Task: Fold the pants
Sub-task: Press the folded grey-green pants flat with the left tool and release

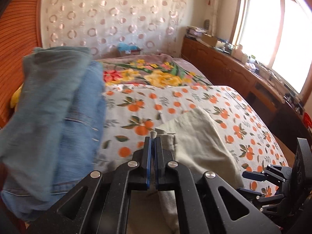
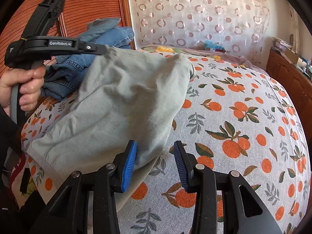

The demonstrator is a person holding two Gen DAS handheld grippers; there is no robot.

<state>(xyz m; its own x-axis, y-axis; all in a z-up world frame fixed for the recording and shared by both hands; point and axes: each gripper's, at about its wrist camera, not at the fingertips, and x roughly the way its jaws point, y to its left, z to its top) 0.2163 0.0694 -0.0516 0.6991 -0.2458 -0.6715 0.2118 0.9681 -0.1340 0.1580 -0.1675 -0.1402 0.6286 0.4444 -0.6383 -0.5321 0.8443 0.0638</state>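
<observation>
- Left gripper [image 1: 153,142]: clamped on edge of grey-green pants [image 2: 120,101], lifted off the bed [image 2: 243,117].
- Right gripper [image 2: 155,163]: jaws apart, empty, pants just beside left pad.

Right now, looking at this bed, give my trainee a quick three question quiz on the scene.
1. True or false: the left gripper is shut on the grey-green pants.
2. What lies between the right gripper fingers: A nothing, B pants, C jeans?
3. Fill in: the folded jeans lie toward the ___ side of the orange-print bedsheet, seen from the right wrist.

Key: 1 true; 2 A; 3 left.
</observation>
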